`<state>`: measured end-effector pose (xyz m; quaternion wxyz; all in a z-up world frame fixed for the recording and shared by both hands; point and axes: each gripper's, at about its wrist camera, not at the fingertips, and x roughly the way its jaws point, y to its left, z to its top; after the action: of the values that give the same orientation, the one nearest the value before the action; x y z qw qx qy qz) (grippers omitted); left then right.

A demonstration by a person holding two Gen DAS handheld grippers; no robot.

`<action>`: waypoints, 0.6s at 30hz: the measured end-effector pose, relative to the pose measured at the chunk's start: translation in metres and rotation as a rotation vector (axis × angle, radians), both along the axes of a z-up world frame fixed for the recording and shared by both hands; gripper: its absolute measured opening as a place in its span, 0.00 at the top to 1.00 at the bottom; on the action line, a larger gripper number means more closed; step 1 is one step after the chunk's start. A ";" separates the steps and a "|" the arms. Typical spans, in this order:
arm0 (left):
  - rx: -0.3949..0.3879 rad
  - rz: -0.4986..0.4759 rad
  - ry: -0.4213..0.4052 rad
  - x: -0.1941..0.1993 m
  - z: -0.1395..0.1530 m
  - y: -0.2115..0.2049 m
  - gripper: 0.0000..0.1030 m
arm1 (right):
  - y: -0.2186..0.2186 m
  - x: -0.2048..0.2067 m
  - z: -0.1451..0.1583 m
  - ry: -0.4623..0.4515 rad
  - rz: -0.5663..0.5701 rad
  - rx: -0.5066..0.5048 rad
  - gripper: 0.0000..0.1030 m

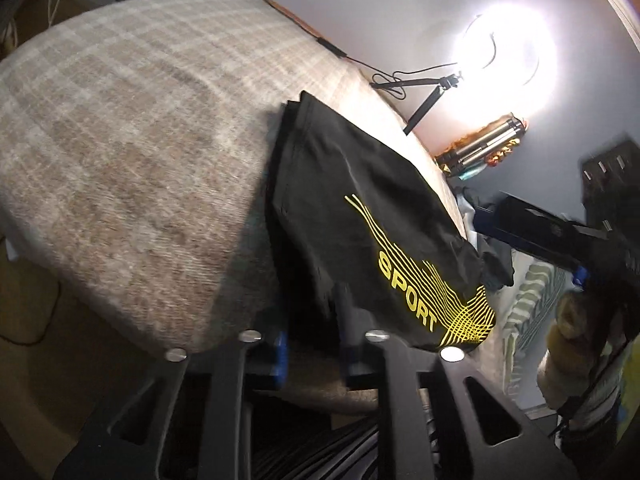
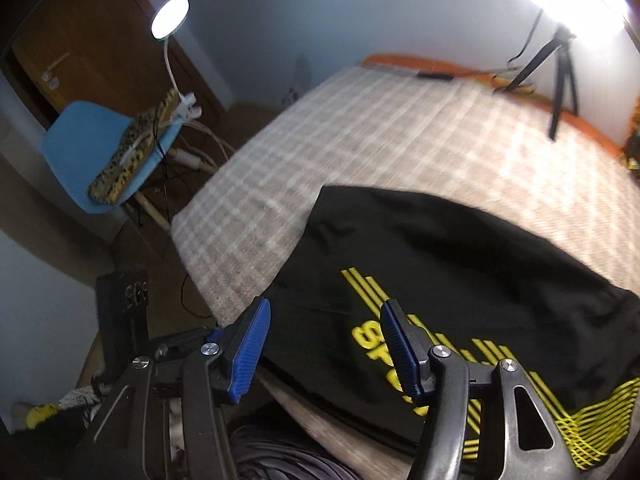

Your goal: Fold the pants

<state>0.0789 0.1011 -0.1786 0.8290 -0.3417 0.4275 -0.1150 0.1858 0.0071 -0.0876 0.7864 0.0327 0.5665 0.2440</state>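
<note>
Pants point(image 2: 452, 280) lie folded at bed point(image 2: 360, 128) edge, long axis running away; right gripper point(image 2: 324, 352) wide open, empty, hovering nearest; left gripper point(image 1: 312, 344) open, empty, beside near hem.

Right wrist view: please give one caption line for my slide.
Open right gripper above black pants with yellow print, folded on a checked bed; blue chair behind.

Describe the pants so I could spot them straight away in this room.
Find the bed with the beige checked cover filling the middle of the room. At its near edge lie the pants, folded into a flat black bundle. Yellow stripes and the word SPORT printed on them set them apart from everything nearby.
</note>
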 end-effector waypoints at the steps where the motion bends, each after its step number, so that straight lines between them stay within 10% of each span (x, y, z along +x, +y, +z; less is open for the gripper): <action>1: 0.006 0.007 -0.021 -0.001 0.001 -0.002 0.88 | 0.006 0.004 -0.006 0.019 0.005 -0.003 0.42; 18: 0.121 -0.034 -0.188 0.000 0.015 -0.032 0.94 | 0.114 0.060 -0.087 0.204 0.132 -0.218 0.46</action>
<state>0.0793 0.0689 -0.1635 0.8825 -0.2714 0.3599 -0.1345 0.2454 0.1207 -0.1745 0.7058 -0.0658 0.6675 0.2277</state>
